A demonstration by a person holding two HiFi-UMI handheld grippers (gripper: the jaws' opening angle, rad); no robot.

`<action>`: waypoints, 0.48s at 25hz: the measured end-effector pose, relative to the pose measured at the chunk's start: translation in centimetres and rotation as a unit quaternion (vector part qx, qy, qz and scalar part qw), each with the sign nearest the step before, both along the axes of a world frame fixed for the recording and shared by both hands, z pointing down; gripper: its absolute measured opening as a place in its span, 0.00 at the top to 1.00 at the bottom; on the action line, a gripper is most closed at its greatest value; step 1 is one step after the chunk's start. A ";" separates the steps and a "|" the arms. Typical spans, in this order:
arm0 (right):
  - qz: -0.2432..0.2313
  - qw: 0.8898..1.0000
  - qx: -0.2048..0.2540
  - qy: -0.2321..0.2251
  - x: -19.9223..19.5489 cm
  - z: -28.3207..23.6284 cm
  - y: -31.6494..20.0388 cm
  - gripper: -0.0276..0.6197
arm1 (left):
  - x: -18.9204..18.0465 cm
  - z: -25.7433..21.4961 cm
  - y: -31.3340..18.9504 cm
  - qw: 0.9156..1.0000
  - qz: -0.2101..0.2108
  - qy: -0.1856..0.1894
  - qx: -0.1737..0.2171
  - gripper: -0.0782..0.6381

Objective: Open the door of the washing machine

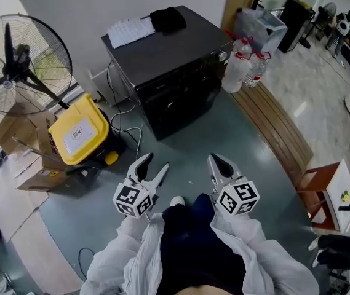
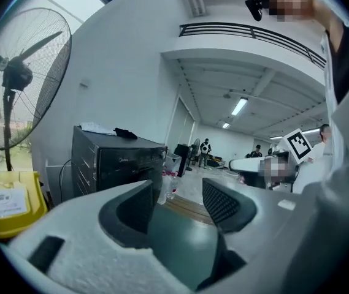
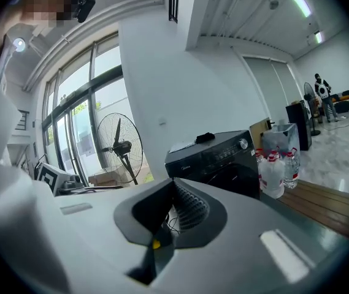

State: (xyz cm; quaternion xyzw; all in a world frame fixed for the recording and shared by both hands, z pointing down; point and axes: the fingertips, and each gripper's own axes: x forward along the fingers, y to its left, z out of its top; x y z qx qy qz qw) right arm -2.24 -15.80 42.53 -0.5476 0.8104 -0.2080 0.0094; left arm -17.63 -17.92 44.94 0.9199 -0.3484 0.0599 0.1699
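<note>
The black washing machine stands on the floor ahead of me, its dark front door closed and facing me. It also shows in the left gripper view and the right gripper view. My left gripper hangs well short of the machine, open, with nothing between its fingers. My right gripper is level with it to the right, jaws together and holding nothing. A black cloth and a white sheet lie on the machine's top.
A yellow bin and cardboard boxes sit left of the machine, with a big floor fan behind and cables on the floor. Water bottles and wooden planks lie to the right.
</note>
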 end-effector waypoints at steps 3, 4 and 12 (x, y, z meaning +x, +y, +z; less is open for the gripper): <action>0.000 1.000 -0.009 0.009 0.3 1.0 -2.3 0.94 | 0.1 1.9 -1.7 1.000 0.001 -0.009 -0.016 0.55; -0.001 1.000 -0.011 0.012 0.5 1.3 -3.2 0.94 | 0.3 2.4 -2.4 1.000 -0.001 -0.010 -0.020 0.55; -0.039 0.999 -0.016 0.010 0.9 4.4 -12.3 0.94 | 2.1 8.1 -10.3 0.998 -0.012 -0.033 -0.055 0.55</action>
